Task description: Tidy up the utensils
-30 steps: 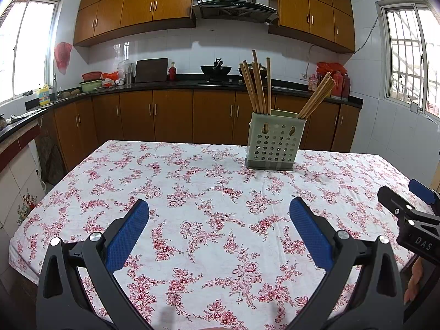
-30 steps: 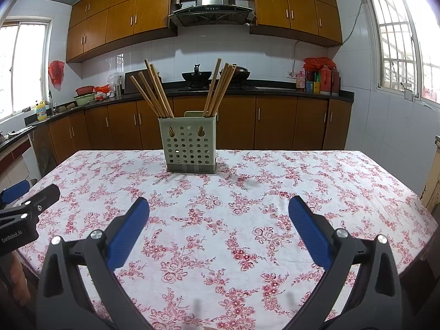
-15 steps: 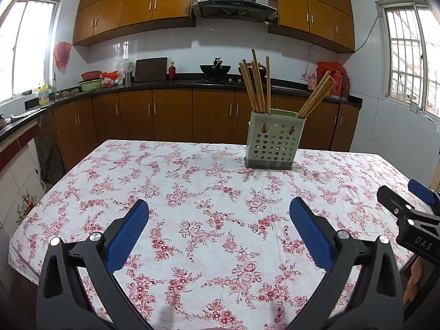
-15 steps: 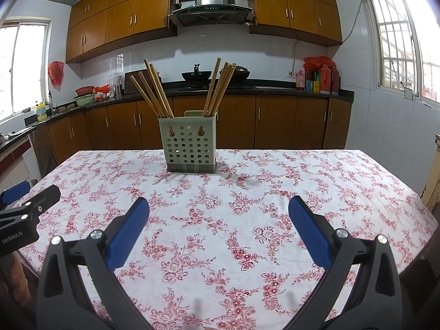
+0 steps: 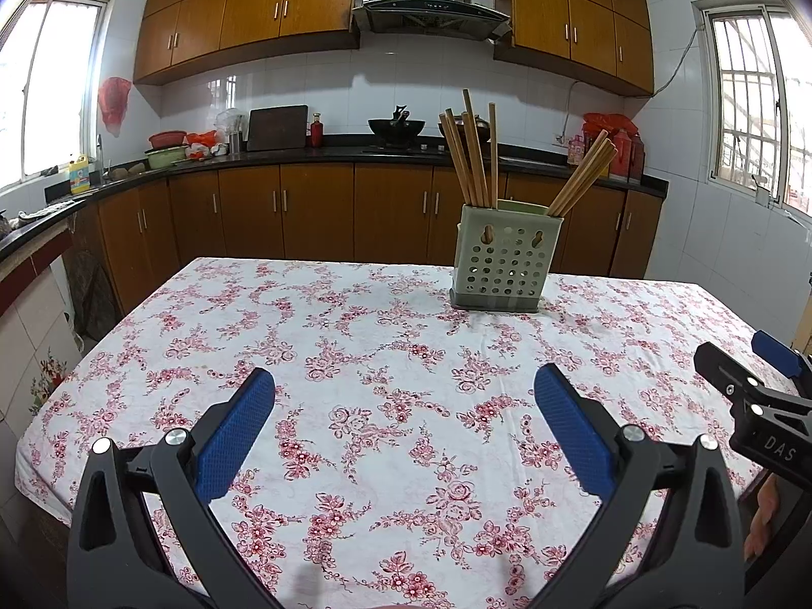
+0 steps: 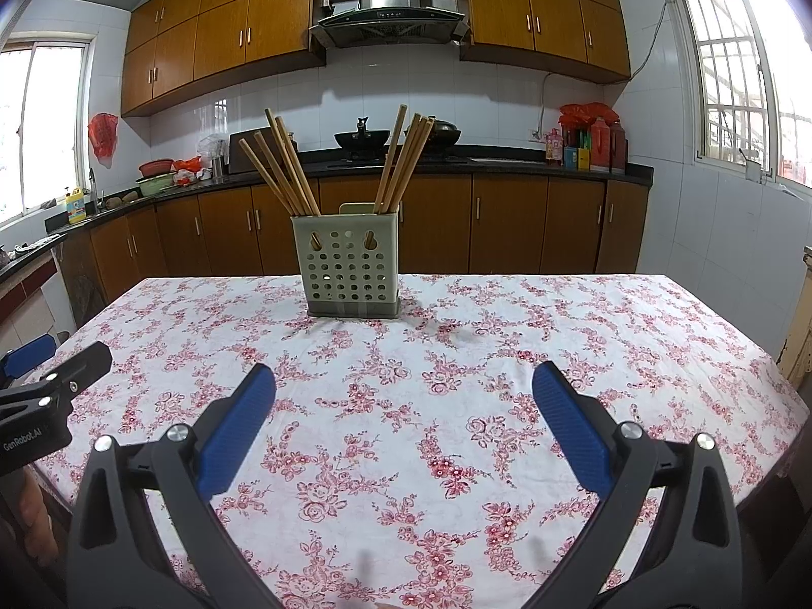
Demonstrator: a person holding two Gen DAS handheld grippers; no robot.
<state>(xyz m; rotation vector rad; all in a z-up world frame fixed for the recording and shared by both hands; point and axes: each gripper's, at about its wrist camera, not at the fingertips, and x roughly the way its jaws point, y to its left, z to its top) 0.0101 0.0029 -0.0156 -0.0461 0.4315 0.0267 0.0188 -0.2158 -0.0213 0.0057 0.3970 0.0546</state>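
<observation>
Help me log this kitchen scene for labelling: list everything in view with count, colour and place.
utensil holder: one, pale green, perforated, far middle of table.
chopsticks: two bunches, wooden, upright in the holder, leaning apart.
tablecloth: one, white with red flowers, covering the table.
wok: one, black, on the back counter.
range hood: one, steel, above the wok.
left gripper: blue pads, open, above the near table.
right gripper: blue pads, open, above the near table.

Chopsticks (image 6: 284, 172) stand in holder (image 6: 350, 274) on table (image 6: 609, 335).
</observation>
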